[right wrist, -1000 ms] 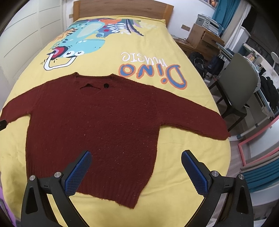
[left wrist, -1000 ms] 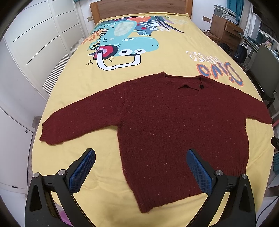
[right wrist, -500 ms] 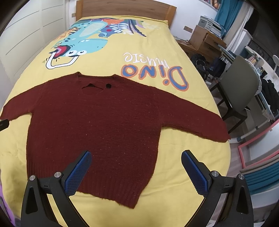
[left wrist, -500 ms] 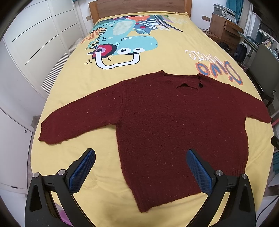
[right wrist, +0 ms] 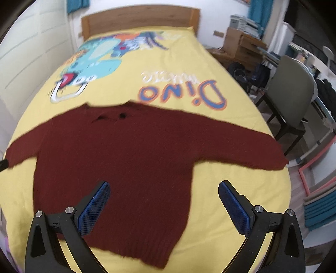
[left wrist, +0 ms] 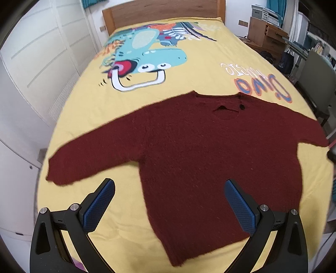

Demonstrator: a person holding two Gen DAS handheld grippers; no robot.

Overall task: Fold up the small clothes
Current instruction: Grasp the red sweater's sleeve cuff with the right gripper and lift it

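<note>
Lying flat beyond both wide-open, empty fingers [left wrist: 100, 203], maroon sweater [left wrist: 195, 151], unfolded

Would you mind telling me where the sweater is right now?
The sweater lies flat on the yellow bedspread, sleeves spread, filling the near half in both wrist views, its neckline just below the "Dino" lettering.

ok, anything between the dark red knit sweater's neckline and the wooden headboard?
Only bare yellow dinosaur-print bedspread between dark red knit sweater and wooden headboard; left wrist view.
</note>
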